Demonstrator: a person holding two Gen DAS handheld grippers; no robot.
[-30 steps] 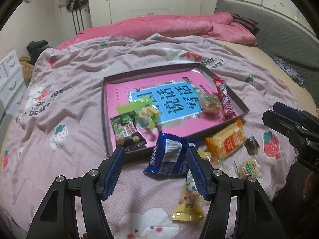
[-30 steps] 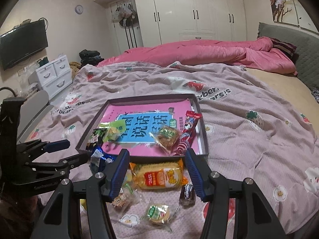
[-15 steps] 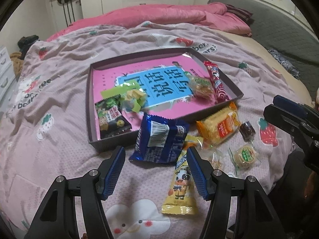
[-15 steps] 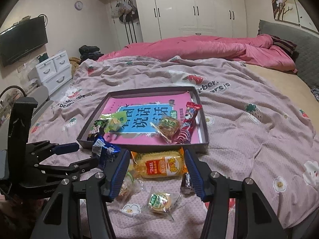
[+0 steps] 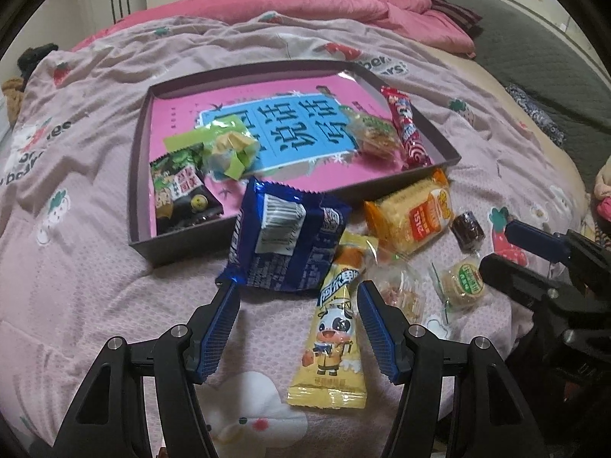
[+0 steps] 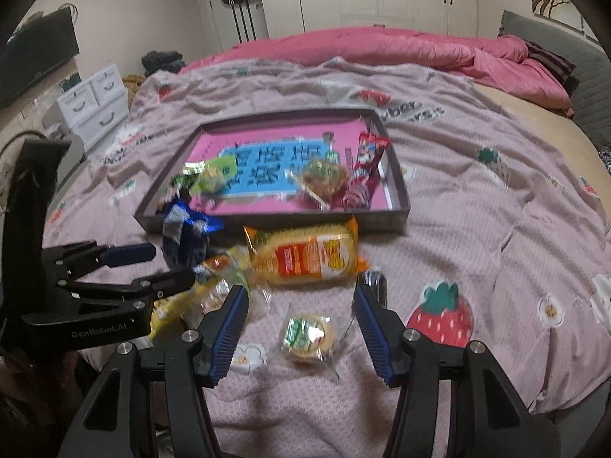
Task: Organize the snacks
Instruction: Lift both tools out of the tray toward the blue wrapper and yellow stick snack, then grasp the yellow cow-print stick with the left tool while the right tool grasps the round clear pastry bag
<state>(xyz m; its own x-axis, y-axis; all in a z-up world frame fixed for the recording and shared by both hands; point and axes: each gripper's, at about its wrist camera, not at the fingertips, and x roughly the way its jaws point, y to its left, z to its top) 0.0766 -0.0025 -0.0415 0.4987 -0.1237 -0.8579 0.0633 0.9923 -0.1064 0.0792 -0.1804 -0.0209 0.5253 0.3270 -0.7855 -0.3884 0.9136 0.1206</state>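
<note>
Left gripper (image 5: 296, 316) is spread apart, nothing pinched, hanging over the near edge of the bed (image 5: 95, 267). Right under it there's a long yellow cow snack stick (image 5: 336, 339) lying between the fingers but not touched by either one. Right gripper (image 6: 299, 324) is the same deal: spread, holding nothing, with a small round green-label cookie (image 6: 307, 337) sitting on the bedspread between its fingers, clear of both.

A bit further in from the near edge, the loose pile: a blue foil packet (image 5: 286, 240) whose far end leans up on the near rim of the tray, a clear wrapped candy (image 5: 401, 290) just beside the yellow stick, an orange cracker pack (image 5: 410, 215) right against the tray's near right corner, and a small dark wrapped sweet (image 5: 466, 228) beside that.

Then the dark tray (image 5: 139, 175) itself, sitting mid-bed with a pink and blue book cover lining the bottom. Already inside: a black and green snack bag (image 5: 179, 191) at the near left corner, a green wrapped pastry (image 5: 227, 149) just beyond it, a clear-wrapped cake (image 5: 376, 135) toward the right side, and a red candy tube (image 5: 406, 128) lying along the right rim.

Way at the far edge of the bed there's a rumpled pink duvet (image 5: 324, 5).
</note>
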